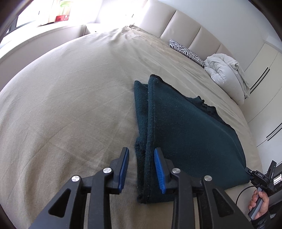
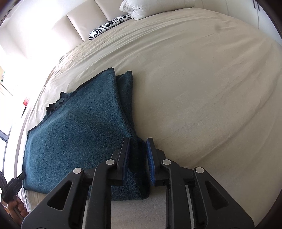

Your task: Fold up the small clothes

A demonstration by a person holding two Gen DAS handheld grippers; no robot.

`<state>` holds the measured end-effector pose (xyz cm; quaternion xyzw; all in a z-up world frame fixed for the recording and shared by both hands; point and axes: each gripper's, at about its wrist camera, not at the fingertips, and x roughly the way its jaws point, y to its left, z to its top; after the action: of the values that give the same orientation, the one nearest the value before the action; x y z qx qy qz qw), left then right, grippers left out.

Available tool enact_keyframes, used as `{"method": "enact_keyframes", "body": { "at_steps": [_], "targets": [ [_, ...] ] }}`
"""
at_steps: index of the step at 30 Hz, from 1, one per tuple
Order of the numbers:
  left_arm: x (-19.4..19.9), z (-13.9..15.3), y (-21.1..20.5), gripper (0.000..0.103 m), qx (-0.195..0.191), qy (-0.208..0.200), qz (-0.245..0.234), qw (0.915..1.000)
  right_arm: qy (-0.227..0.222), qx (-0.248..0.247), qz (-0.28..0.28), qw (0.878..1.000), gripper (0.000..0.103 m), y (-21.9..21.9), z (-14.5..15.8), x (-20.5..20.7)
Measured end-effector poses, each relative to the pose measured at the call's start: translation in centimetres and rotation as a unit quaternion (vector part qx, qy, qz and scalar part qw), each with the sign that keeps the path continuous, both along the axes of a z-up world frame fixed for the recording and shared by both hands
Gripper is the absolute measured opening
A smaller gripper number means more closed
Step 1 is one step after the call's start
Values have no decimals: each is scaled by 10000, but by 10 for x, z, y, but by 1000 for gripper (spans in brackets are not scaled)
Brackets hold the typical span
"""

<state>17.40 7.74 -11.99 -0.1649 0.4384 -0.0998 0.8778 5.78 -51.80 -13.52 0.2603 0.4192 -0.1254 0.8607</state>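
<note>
On the beige bed (image 1: 61, 105), a folded teal garment (image 1: 185, 126) lies flat, with wide bare sheet around it. Left gripper (image 1: 141, 169) stands spread astride its near-left edge; right gripper (image 2: 138, 158) straddles the opposite corner, pads seemingly just off the cloth.

Bed (image 1: 70, 105) with a beige sheet fills both views. Padded cream headboard (image 1: 185, 30) along its far edge; zebra-print pillow (image 1: 186, 51) and bunched white duvet (image 1: 227, 72) lie against the headboard. White cabinet doors (image 1: 264, 70) beside the headboard's end. Window (image 1: 52, 12) past the bed's opposite end, glare overexposed.
</note>
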Motion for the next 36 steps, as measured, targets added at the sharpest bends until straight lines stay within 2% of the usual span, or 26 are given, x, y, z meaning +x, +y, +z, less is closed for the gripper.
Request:
{"method": "enact_keyframes", "body": {
  "at_steps": [3,6,8,11,15,17,19,21,27,31,33,34,36],
  "targets": [
    [-9,23,-4,34,209,-382,63,9990,-4,-47,-292,9996,31,-3,12,-9],
    [-9,42,-35,37,460,-704,-379,9957,-330,-108,-516,9981,34,2,35,-20],
    [-6,44,-63,37,472,-756,-755,9931,-632,262,-189,9975,34,17,48,-17],
    [2,34,-102,37,504,-739,-1049,9905,-784,873,679,9908,34,62,55,7],
    [12,-5,-122,37,793,-218,-1029,9913,-584,2113,1621,9621,34,124,22,43],
    [6,-11,-115,36,760,-312,-1028,9913,-293,2332,1789,9554,34,143,-6,52],
    [0,-14,-110,36,864,-361,-1132,9892,-187,2449,1733,9537,30,145,-29,51],
    [-8,-16,-106,36,990,-394,-1245,9865,-485,2611,1619,9504,29,133,-34,42],
    [-24,-16,-87,36,1056,-468,-1210,9859,-930,2530,516,9616,29,59,-34,0],
    [-33,-11,-77,36,1154,-483,-1168,9852,-1076,2135,-302,9705,29,14,-22,-31],
    [-35,-3,-72,36,1096,-531,-1082,9866,-1103,1987,-575,9721,34,-1,-8,-38],
    [-37,0,-71,37,1033,-572,-1035,9876,-1161,1904,-588,9731,34,0,0,-39],
    [-38,5,-74,37,850,-639,-1013,9892,-1291,2028,-182,9705,34,20,14,-32]
  ]
}}
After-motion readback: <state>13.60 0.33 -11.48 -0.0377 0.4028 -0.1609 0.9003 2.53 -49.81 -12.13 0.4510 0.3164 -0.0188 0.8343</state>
